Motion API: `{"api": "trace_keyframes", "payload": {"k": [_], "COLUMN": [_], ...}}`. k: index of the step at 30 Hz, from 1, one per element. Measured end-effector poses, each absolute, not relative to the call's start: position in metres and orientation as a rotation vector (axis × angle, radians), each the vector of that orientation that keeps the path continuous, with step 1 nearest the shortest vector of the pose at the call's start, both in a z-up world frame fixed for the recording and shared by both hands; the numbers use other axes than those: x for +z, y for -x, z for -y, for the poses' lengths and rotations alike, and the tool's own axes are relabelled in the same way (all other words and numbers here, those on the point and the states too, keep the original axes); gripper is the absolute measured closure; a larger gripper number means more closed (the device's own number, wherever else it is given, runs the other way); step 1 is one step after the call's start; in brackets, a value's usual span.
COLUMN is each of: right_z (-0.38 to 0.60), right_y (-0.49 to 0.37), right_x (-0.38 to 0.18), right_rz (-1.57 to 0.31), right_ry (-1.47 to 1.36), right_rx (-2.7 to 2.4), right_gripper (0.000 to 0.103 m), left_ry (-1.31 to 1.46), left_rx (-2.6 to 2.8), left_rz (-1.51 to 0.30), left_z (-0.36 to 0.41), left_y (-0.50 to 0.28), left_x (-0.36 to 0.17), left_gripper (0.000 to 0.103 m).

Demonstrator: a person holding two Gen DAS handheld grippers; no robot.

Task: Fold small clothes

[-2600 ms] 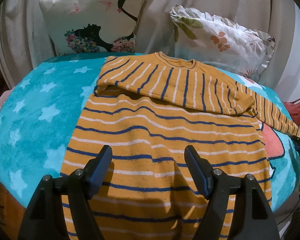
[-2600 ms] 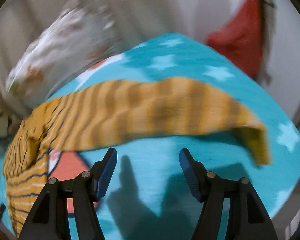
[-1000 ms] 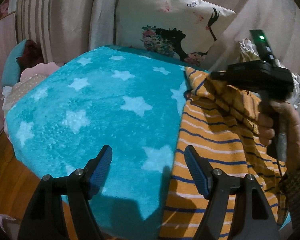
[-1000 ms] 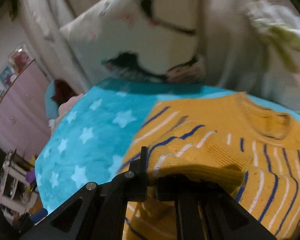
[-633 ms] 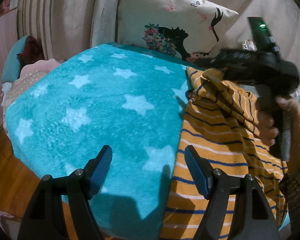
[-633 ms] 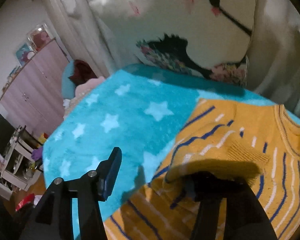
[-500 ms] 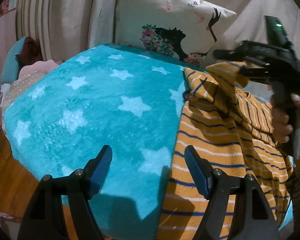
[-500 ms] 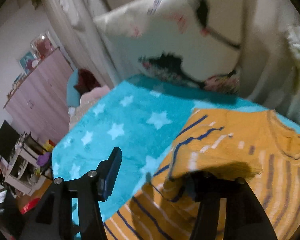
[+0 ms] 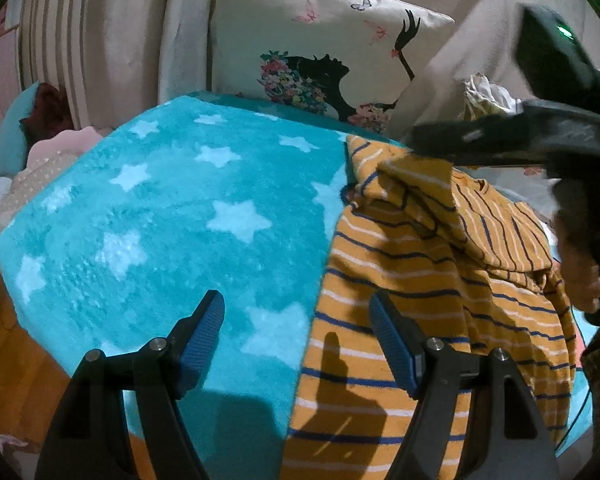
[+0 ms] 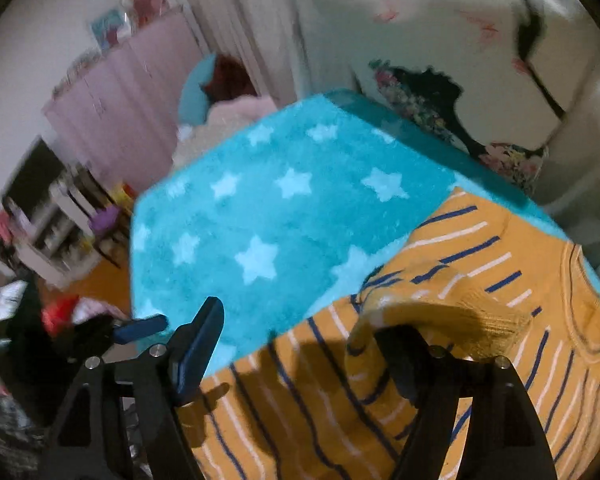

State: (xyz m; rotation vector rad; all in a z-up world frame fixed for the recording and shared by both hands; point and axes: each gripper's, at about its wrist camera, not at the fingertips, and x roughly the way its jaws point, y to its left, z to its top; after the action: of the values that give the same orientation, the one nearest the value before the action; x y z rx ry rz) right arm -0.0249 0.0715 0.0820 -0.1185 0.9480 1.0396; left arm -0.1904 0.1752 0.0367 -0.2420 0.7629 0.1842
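Left gripper [image 9: 296, 340]: jaws wide, nothing between them, hovering over the near edge of the blanket [image 9: 172, 216]. Its right finger sits over the sweater's [image 9: 412, 288] left edge; the left one is over bare blanket.

Right gripper [image 10: 300, 354]: jaws have just been opening and now stand wide. The sleeve cuff [image 10: 460, 316] is draped over the right finger, not clamped; the left finger is clear, over the blanket edge. In the left wrist view this gripper hangs above the sweater's far part, held by a hand [image 9: 580, 276].

Sweater: orange, blue and white stripes, flat on the right side of the teal star blanket, sleeve folded across the chest, collar at the far end.

Beyond: a printed pillow [image 9: 324, 44] against a curtain.
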Motion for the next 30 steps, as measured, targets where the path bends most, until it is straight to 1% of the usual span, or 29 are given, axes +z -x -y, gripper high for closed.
{"api": "trace_keyframes", "payload": {"k": [3,7,9,12,14,19,20,21,22,23,24,25,27,28,29,30], "right_z": [-0.030,0.031,0.055,0.085,0.107,0.149,0.154,0.158,0.160,0.162,0.162,0.163,0.168,0.169,0.170,0.171], "right_y": [0.018,0.020,0.031,0.046,0.052,0.041,0.038,0.034,0.029,0.026,0.021,0.015,0.007,0.003,-0.002,-0.009], "right_x": [0.098,0.126,0.144,0.153,0.147,0.100,0.094,0.083,0.075,0.069,0.062,0.055,0.045,0.040,0.035,0.030], "right_rz": [-0.922,-0.883,-0.831,-0.782,-0.770,-0.835,-0.839,-0.851,-0.862,-0.868,-0.875,-0.886,-0.901,-0.904,-0.909,-0.917], "right_ry": [-0.002,-0.135,-0.142,-0.130,-0.112,-0.106,-0.100,-0.082,-0.067,-0.056,-0.039,-0.026,-0.022,-0.021,-0.016,-0.011], "right_rx": [1.012,1.007,0.972,0.904,0.825,0.612,0.579,0.527,0.494,0.471,0.437,0.399,0.348,0.321,0.290,0.256], "right_gripper": [0.023,0.019,0.019,0.018,0.018,0.018,0.018,0.018,0.018,0.019,0.019,0.021,0.027,0.028,0.032,0.040], "left_ry": [0.210,0.150,0.129,0.042,-0.043,-0.223,-0.238,-0.250,-0.260,-0.267,-0.261,-0.229,-0.081,0.006,0.120,0.194], "left_rx": [0.176,0.126,0.075,0.011,-0.029,-0.063,-0.057,-0.050,-0.036,-0.013,0.012,0.029,0.056,0.070,0.090,0.102], "left_rz": [-0.749,-0.730,-0.713,-0.689,-0.694,-0.769,-0.779,-0.791,-0.811,-0.828,-0.839,-0.842,-0.830,-0.825,-0.819,-0.817], "left_z": [-0.173,-0.158,-0.146,-0.122,-0.103,-0.064,-0.062,-0.060,-0.061,-0.063,-0.068,-0.076,-0.105,-0.123,-0.146,-0.161], "left_y": [0.178,0.148,0.136,0.118,0.101,0.052,0.044,0.036,0.029,0.023,0.017,0.014,0.007,0.005,0.001,0.000], "left_x": [0.043,0.054,0.059,0.061,0.057,0.038,0.035,0.032,0.029,0.028,0.027,0.030,0.041,0.045,0.049,0.050], "left_gripper": [0.029,0.029,0.029,0.028,0.028,0.028,0.032,0.038,0.056,0.078,0.095,0.095,0.095,0.095,0.095,0.095]}}
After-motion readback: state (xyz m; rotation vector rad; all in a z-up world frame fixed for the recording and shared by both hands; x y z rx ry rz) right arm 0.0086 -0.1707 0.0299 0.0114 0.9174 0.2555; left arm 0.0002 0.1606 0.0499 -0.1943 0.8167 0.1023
